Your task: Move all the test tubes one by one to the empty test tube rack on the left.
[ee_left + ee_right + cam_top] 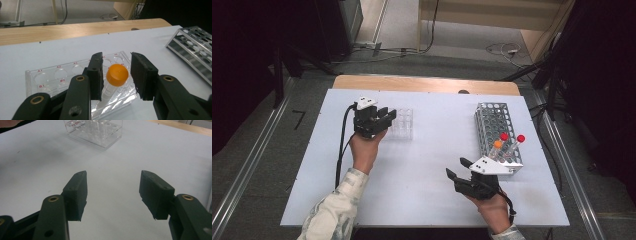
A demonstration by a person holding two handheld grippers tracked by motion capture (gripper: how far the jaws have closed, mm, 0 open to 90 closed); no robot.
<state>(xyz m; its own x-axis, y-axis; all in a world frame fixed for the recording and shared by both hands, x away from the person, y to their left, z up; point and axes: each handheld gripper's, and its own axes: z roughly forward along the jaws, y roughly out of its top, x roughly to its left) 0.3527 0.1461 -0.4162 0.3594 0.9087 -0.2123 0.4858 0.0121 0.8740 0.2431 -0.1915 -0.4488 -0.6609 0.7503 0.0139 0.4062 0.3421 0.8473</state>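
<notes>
Left claw [116,75] loosened around orange-capped tube [116,76], clear rack [45,77]

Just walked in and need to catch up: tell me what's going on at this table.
A person works with a hand-held gripper in each hand at a white table. The left hand-held gripper is at a clear plastic rack, where an orange-capped tube stands in a well between its jaws; a gap shows on the right side, so the grip looks released. The right hand-held gripper hangs open over bare table, beside a metal rack holding three more capped tubes.
</notes>
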